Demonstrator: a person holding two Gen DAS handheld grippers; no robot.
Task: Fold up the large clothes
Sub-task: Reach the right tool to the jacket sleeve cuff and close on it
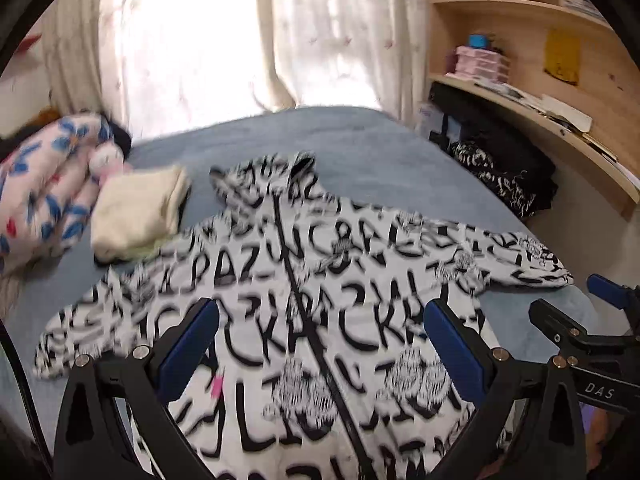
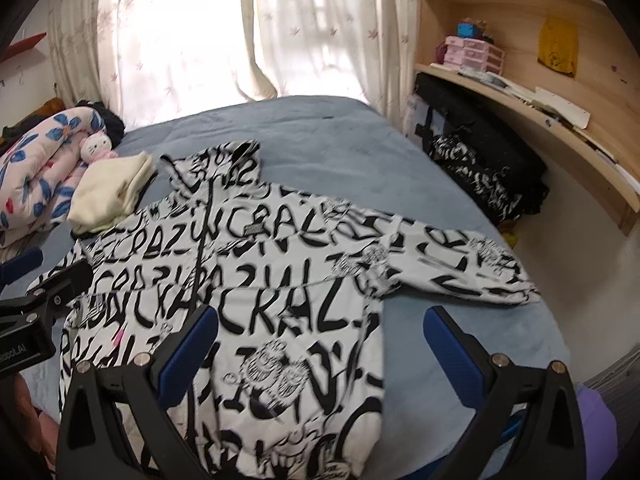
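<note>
1. A big white jacket with black letters lies flat on the blue bed. Its front faces up, and a dark zip runs down the middle.
2. The hood end points to the window. The bottom edge is near the person.
3. One sleeve sticks out to the right, over the bed. The other sleeve sticks out to the left.
4. A folded cream cloth sits just beside the jacket's left shoulder. A flowery blanket is farther left.
5. The left gripper hangs over the middle of the jacket. Its fingers are wide apart and hold nothing.
6. The right gripper hangs over the jacket's right side edge. Its fingers are wide apart too, and hold nothing.
7. I think the folding is just at the start. The jacket is spread out, but no part looks folded over yet.
8. The next move is likely to fold a sleeve in. A gripper needs to go down to the sleeve, pinch the cloth near its end, and carry it across the front.
9. The cloth is soft and floppy, so the pinch must catch enough of it or it may slip out.
</note>
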